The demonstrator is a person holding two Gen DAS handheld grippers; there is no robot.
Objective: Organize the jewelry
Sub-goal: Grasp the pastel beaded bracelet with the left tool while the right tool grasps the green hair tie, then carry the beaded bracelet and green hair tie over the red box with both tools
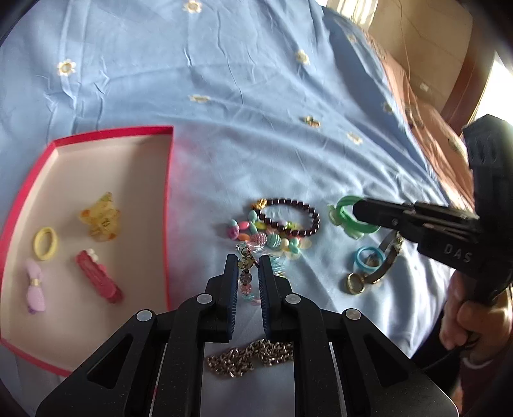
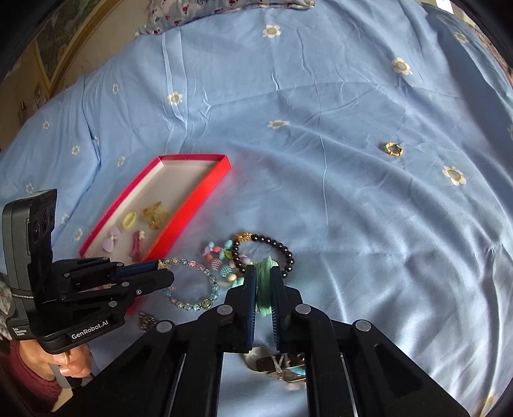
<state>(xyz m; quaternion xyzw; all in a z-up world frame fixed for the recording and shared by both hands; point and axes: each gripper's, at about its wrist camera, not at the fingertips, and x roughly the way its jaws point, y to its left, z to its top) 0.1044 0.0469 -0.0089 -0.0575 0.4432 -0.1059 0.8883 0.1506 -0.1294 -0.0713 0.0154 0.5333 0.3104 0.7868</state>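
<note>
green bangle [image 2: 264, 282] between right hand-held gripper [image 2: 264, 272] fingers

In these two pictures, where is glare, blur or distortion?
Left wrist view: window glare at the right edge; fisheye bends the red box; the gold chain looks soft. Right wrist view: even light, and the watch is blurred.

I'm working in a home bedroom: everything lies on a bed [image 2: 352, 199] spread with a wrinkled blue daisy-print sheet [image 1: 256, 134]. A floral pillow [image 2: 224, 6] sits at the bed's far edge, and a framed picture [image 2: 57, 48] hangs on the wall beyond its far-left corner.
</note>
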